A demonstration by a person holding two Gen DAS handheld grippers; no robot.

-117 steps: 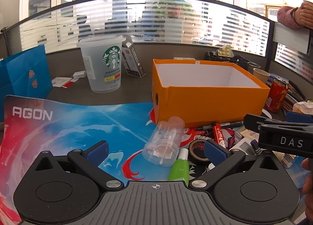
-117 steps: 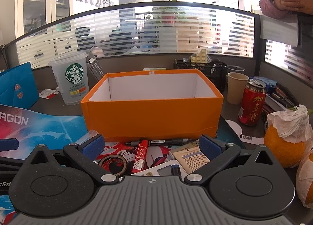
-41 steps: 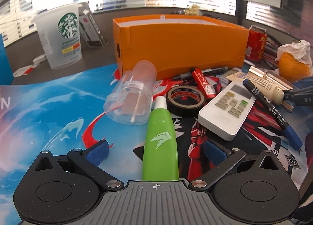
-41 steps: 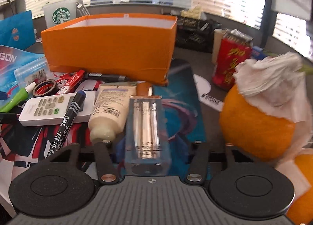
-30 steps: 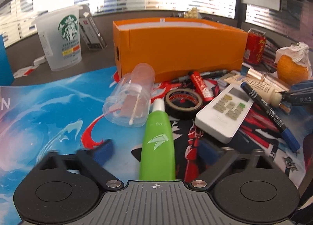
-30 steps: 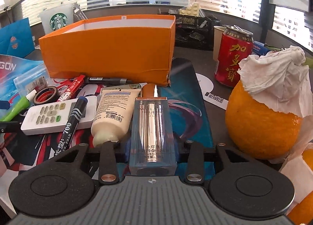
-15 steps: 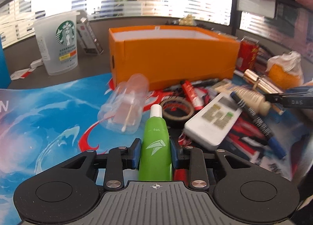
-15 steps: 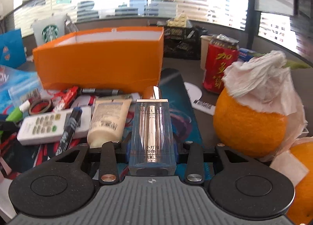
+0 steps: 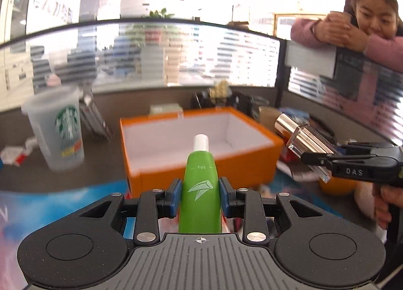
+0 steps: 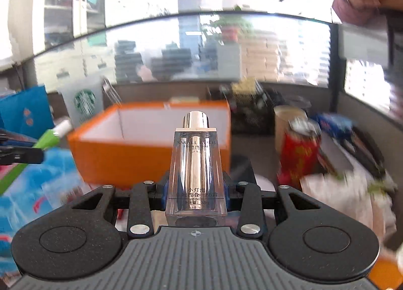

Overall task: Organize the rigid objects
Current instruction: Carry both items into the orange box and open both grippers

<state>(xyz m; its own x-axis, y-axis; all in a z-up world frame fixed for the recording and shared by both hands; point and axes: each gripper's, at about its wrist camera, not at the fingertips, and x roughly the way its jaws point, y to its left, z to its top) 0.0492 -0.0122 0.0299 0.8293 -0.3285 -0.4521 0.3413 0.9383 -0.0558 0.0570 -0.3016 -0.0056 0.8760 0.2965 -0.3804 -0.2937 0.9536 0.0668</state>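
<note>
My left gripper (image 9: 200, 195) is shut on a green tube with a white cap (image 9: 200, 184), held up in the air and pointing at the orange box (image 9: 156, 176). The box is open, white inside, and looks empty where I can see it. My right gripper (image 10: 196, 193) is shut on a clear cosmetic bottle with a silver cap (image 10: 196, 164), also lifted, in front of the same orange box (image 10: 113, 156). In the left wrist view the right gripper (image 9: 325, 161) with the clear bottle (image 9: 299, 136) hangs at the right. The green tube (image 10: 50, 138) shows at the left of the right wrist view.
A Starbucks cup (image 9: 58, 136) stands left of the box. A red can (image 10: 299, 156) and a paper cup (image 10: 284, 118) stand to its right, beside tissue-wrapped oranges (image 9: 335, 184). A black mesh organiser (image 10: 252, 108) sits behind. A person (image 9: 357, 35) leans on the partition.
Both grippers have risen off the cluttered mat with the tube and the bottle in them; the box's inside now shows. The left jaws closed on the green tube a second ago.
</note>
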